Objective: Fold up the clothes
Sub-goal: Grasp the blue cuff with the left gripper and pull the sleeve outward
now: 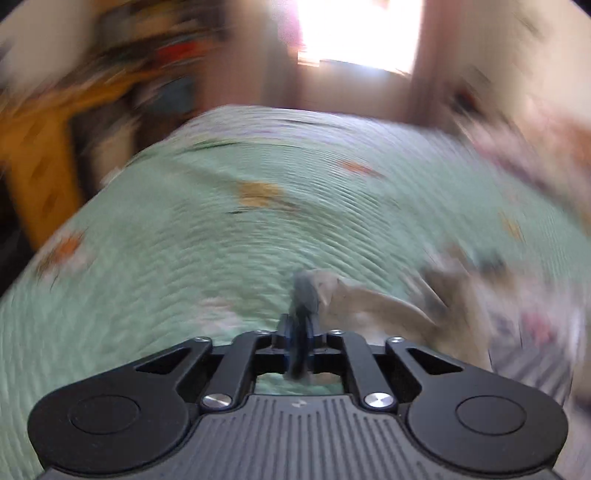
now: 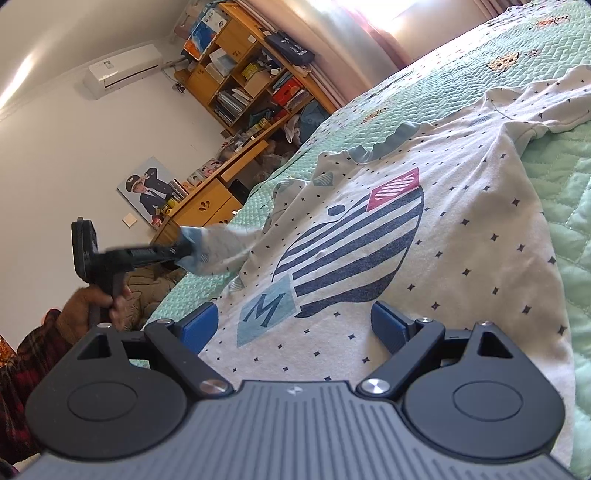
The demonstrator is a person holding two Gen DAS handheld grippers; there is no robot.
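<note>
We see a bed (image 2: 554, 155) under a mint-green quilted cover with small orange motifs. Against the plain white wall (image 2: 55, 155) stand a cluttered wooden bookshelf (image 2: 243, 70) and a wooden desk (image 2: 207, 199). An air conditioner (image 2: 122, 70) hangs near the ceiling. Bright daylight enters through pink curtains (image 2: 354, 33).

Bedspread (image 2: 561, 155) mint green, quilted zigzag stitching, scattered orange-brown motifs. Shirt (image 2: 461, 206) off-white, small navy diamond dots all over; chest print of navy and white stripes, with a red-pink striped patch on the far side and a pale blue square with a navy M on the near side. Shirt cuff (image 2: 192, 251) light blue. Right gripper (image 2: 295, 325) black, blue pads, grey ribbed body. Left gripper (image 2: 183, 251) black. Far left: wooden shelf unit (image 2: 236, 74) honey yellow, white air conditioner (image 2: 122, 70). Sleeve (image 2: 33, 347) red-black plaid.
</note>
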